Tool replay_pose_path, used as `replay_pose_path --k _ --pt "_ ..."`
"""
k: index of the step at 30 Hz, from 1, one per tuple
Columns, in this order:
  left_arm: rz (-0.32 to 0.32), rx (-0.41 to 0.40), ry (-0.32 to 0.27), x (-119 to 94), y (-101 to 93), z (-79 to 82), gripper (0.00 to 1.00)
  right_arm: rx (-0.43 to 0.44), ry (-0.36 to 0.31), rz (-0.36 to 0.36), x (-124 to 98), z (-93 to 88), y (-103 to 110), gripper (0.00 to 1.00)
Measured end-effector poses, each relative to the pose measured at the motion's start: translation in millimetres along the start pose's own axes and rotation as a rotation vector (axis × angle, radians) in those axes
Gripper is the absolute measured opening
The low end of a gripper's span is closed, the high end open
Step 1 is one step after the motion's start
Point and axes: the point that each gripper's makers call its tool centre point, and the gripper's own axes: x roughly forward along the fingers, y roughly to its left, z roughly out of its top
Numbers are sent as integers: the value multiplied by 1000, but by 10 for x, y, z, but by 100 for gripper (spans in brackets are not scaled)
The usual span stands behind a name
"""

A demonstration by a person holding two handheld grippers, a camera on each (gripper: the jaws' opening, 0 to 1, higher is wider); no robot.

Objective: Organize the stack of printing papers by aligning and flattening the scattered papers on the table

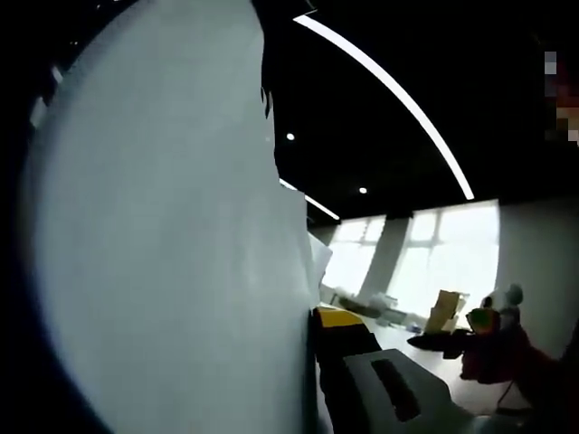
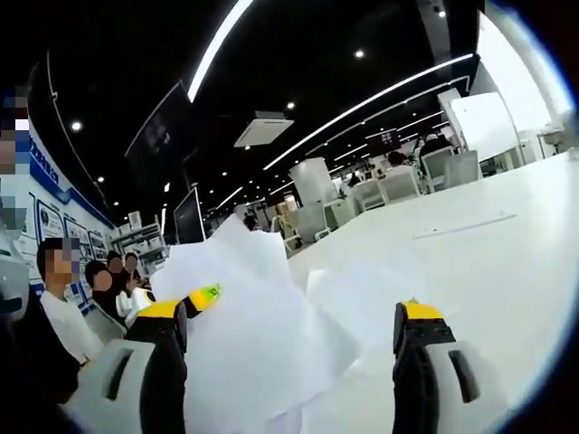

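Most of the left gripper view is blocked by a large white sheet of paper (image 1: 172, 244) standing very close to the lens, so the table beneath it is hidden there. Beside the sheet's right edge one yellow-tipped jaw of the left hand-held gripper (image 1: 348, 348) rises from the bottom; its other jaw is covered by the paper, and I cannot tell whether it is clenched or released. Far off past that jaw sit a cardboard box (image 1: 445, 310) and a small red and white toy figure (image 1: 499, 330), both too blurred to read further.

In the right gripper view the right hand-held gripper (image 2: 294, 321) is released, its jaws set wide apart and touching nothing. Between them loose papers (image 2: 262, 334) lie crumpled and overlapping on the white table (image 2: 507, 262), toward its near edge; their lower ends are cut off at the bottom of the view. A green-tipped yellow part (image 2: 204, 296) shows just beside the left jaw, against the papers. Several people (image 2: 95, 294) stand beyond the table's left side
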Motion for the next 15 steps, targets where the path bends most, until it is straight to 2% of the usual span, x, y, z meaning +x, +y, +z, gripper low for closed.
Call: replay_pose_path --k 15 --pt "-1 0 0 0 1 1 8 -35 16 -61 39 45 -192 90"
